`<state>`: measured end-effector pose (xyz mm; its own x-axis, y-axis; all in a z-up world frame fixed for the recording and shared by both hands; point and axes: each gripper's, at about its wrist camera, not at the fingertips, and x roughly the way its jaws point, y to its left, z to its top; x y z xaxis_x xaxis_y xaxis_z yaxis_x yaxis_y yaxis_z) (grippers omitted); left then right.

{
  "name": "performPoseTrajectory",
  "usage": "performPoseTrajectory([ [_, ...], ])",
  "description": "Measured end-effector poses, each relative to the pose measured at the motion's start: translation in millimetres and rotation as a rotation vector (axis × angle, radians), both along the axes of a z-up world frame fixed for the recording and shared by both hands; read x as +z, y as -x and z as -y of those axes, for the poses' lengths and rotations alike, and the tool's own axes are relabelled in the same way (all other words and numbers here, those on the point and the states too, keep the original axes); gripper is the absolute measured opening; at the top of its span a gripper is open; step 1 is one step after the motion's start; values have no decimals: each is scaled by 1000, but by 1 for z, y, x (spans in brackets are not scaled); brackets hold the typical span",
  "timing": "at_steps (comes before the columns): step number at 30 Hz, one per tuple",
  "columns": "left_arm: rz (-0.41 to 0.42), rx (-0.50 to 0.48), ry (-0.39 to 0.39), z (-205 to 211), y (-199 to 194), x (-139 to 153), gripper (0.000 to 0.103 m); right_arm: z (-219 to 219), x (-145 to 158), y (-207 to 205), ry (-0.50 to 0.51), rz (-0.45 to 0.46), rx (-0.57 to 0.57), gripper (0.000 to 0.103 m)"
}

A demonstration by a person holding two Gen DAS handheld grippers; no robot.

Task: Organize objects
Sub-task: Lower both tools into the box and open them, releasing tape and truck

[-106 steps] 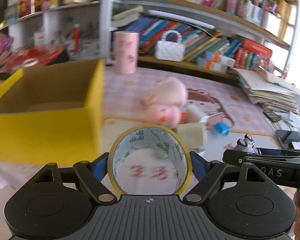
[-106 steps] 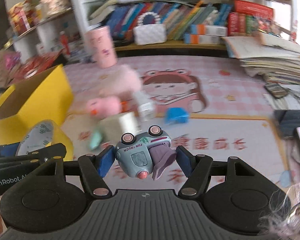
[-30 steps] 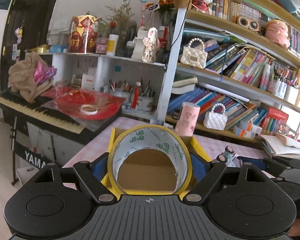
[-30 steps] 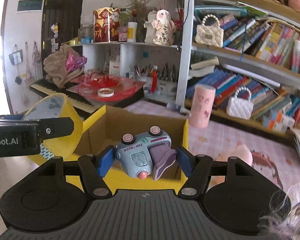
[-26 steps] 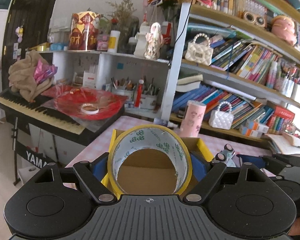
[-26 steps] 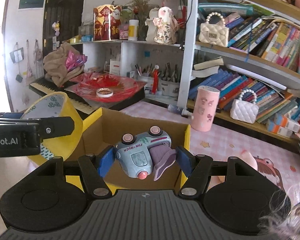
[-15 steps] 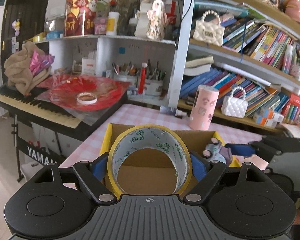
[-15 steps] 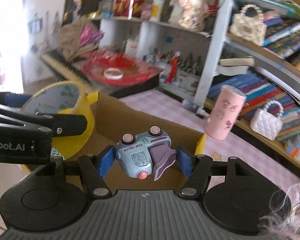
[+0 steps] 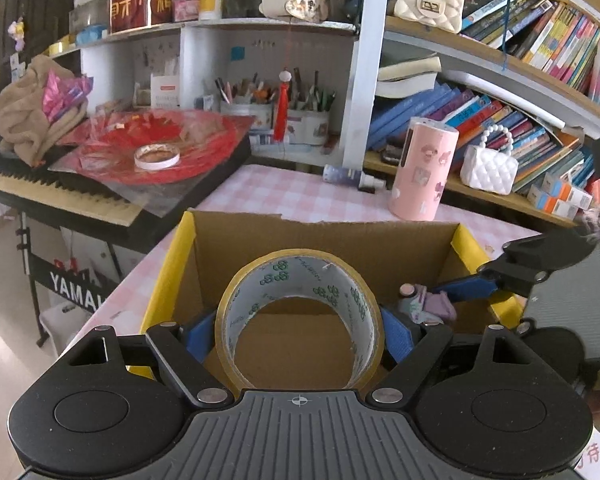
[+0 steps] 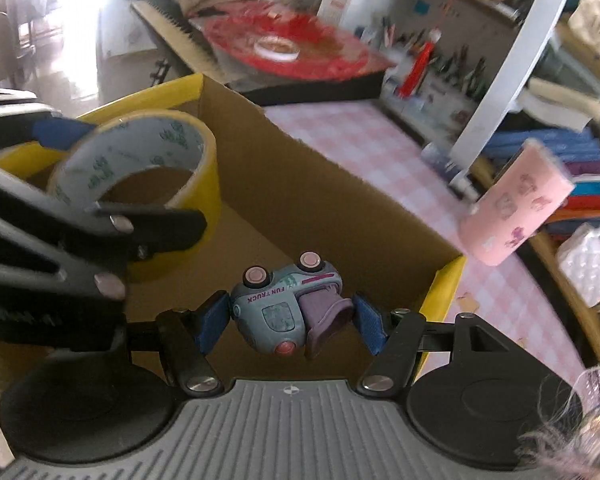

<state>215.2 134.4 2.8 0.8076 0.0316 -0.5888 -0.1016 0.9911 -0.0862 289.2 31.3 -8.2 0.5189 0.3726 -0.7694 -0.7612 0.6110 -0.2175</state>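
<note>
- Left gripper [image 9: 299, 330]: blue-padded fingers [image 9: 199, 334] clamped on either side of a yellow roll of packing tape with a white, green-printed inner face [image 9: 300, 316]. Roll stands on edge, its hole facing the camera.
- Tape is held over the open top of a yellow cardboard box with a plain brown inside [image 9: 168, 264]; box floor shows through the hole.
- Right gripper [image 10: 288, 318]: blue pads [image 10: 214, 318] closed on a small pale-blue toy truck with pink wheels and a purple part [image 10: 278, 306]. "FUN TRUCK" lettering reads on its side; wheels point up and away from the camera.
- Truck is over the box interior, near the right-hand corner. From the left wrist view it [image 9: 424, 304] shows just right of the tape, inside the box rim.
- The two grippers sit side by side over the box, close but apart.
- Box stands on a pink-and-white checked tabletop [image 9: 260, 192]. A pink cylindrical canister with stickers [image 9: 424, 168] stands beyond the far wall.
- Black keyboard [image 9: 56, 196] off the table's left edge.
</note>
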Motion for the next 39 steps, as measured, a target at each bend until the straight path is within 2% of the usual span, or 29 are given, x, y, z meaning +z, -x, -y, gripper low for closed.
performPoseTrajectory([
  [4, -22, 9, -8, 1, -6, 0, 84, -8, -5, -4, 54, 7, 73, 65],
  [10, -72, 44, 20, -2, -11, 0, 84, -17, -10, -10, 106, 31, 181, 65],
  [14, -92, 52, 54, -3, -11, 0, 85, -23, -15, -13, 152, 84, 288, 65],
  [17, -104, 45, 32, 2, -11, -1, 84, -27, -21, -8, 215, 144, 383, 65],
  [20, -102, 34, 9, 6, -10, -2, 85, -28, -26, -9, 259, 179, 426, 65],
  [24, -96, 24, 19, 8, -13, -2, 85, -26, -33, -19, 305, 229, 480, 65],
  [27, -86, 15, 11, 10, -14, -2, 85, -26, -33, -26, 307, 204, 518, 65],
  [28, -82, 11, 6, 11, -13, -2, 86, -24, -32, -24, 301, 202, 532, 69],
  [29, -77, 8, 6, 11, -12, -2, 88, -23, -32, -22, 300, 208, 541, 77],
  [31, -63, 9, 3, 10, -10, 0, 90, -20, -28, -18, 275, 223, 560, 86],
  [35, 6, 23, 3, 8, 1, 12, 91, -17, -17, -14, 225, 191, 485, 86],
  [39, 91, 59, 19, 2, 19, 29, 94, -7, 2, 3, 159, 218, 391, 87],
])
